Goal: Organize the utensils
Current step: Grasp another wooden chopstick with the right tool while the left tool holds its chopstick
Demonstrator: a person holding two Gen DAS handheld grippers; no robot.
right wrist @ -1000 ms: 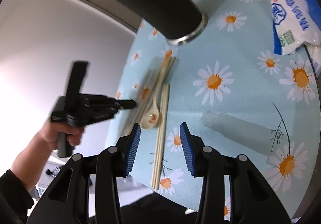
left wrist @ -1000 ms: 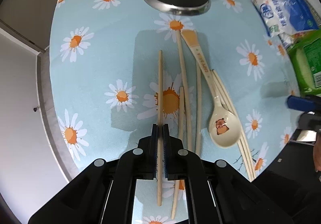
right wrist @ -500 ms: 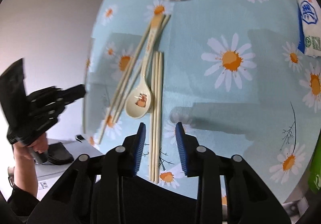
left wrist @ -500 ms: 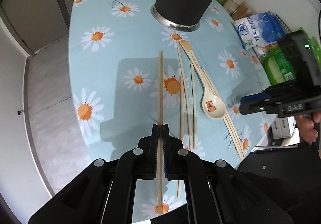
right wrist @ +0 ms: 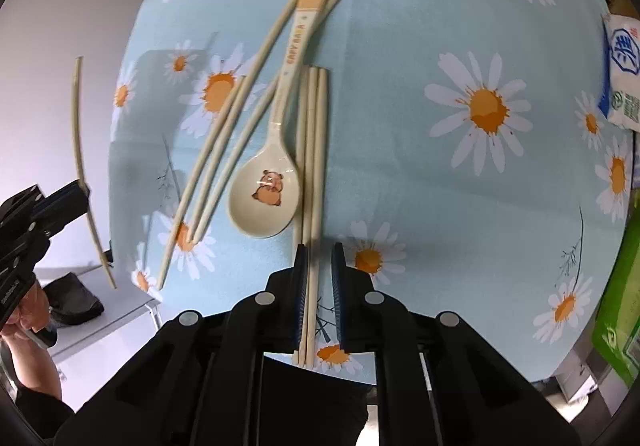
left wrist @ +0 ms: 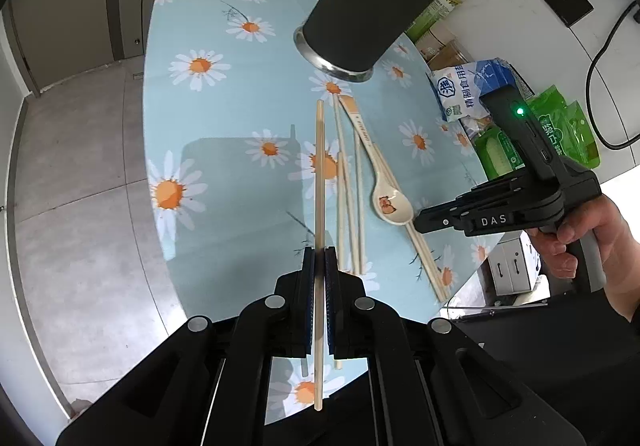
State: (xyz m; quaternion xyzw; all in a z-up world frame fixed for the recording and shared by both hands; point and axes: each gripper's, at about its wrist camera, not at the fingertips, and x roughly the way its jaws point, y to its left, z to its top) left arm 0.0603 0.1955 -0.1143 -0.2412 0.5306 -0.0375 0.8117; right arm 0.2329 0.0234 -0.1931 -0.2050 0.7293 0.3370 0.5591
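Left gripper [left wrist: 319, 266] pinches one chopstick [left wrist: 319, 182], lifted. Right gripper [right wrist: 319, 258], jaws spread, straddles the chopstick bundle [right wrist: 313, 150] beside the spoon [right wrist: 266, 194].

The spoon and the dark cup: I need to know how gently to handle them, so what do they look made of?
The spoon looks like glazed ceramic or melamine: glossy cream surface with a printed bear, so I can't say which. The dark cup looks matte black, coated or plastic, with a shiny metal base rim.
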